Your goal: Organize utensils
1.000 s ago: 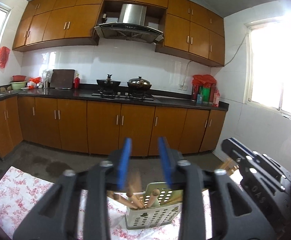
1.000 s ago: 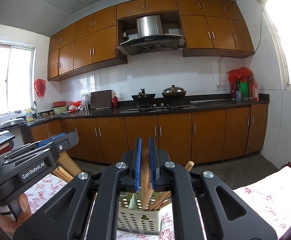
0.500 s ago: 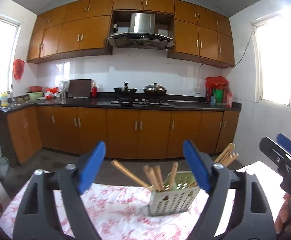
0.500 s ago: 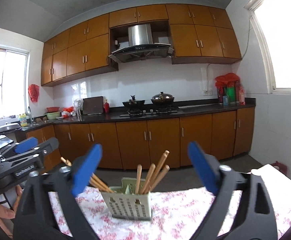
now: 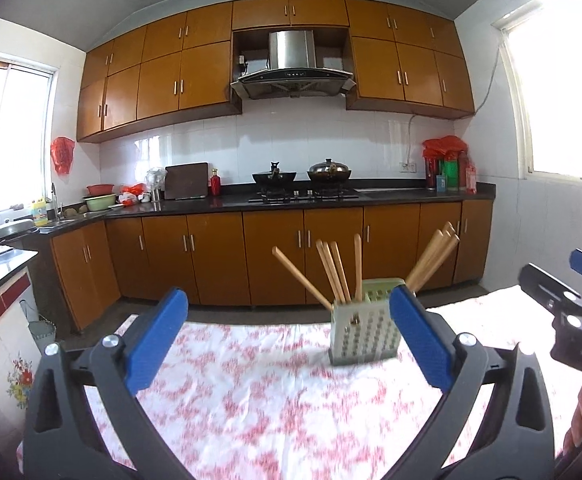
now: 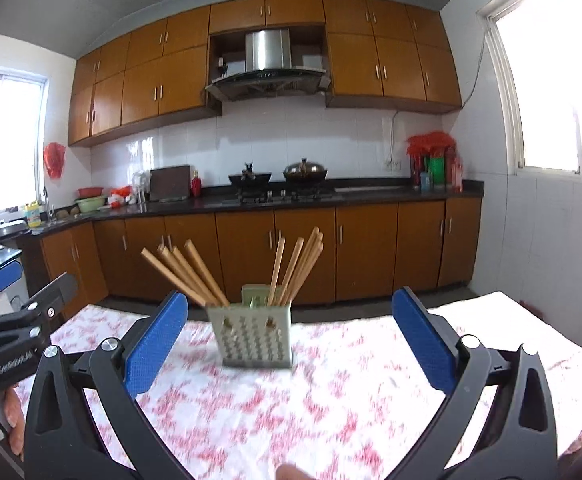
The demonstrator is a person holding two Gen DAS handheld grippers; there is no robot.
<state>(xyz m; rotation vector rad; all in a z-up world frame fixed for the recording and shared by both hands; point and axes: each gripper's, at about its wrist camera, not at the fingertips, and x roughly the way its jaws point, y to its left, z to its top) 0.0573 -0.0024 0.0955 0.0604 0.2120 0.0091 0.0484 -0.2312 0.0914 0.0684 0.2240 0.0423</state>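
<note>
A pale green plastic utensil holder (image 6: 253,336), boxy and punched with rows of small slots, stands on my table (image 6: 331,412), which wears a white cloth printed with red flowers. Wooden chopsticks (image 6: 183,272) stick up out of it, thin, straight and square-ended: one bundle leans to the left, another leans to the right, and in my left view a few stand nearly upright between them. A divider splits the holder into compartments, though I cannot tell how many.

My left gripper (image 5: 289,336) has black, angular arms tipped with blue pads (image 5: 157,340) of fine ribbed texture. Its jaws are opening and stand wide apart, with nothing between them and nothing touched. My right gripper (image 6: 291,338) is built the same; its jaws are opening too, spread wide and bare.

From my left wrist, the holder (image 5: 365,322) sits ahead and to the right, partly behind my right-hand pad. From my right wrist, it stands ahead between my pads, nearer the left one, apart from both. Each gripper shows at the edge of the other's view
</note>
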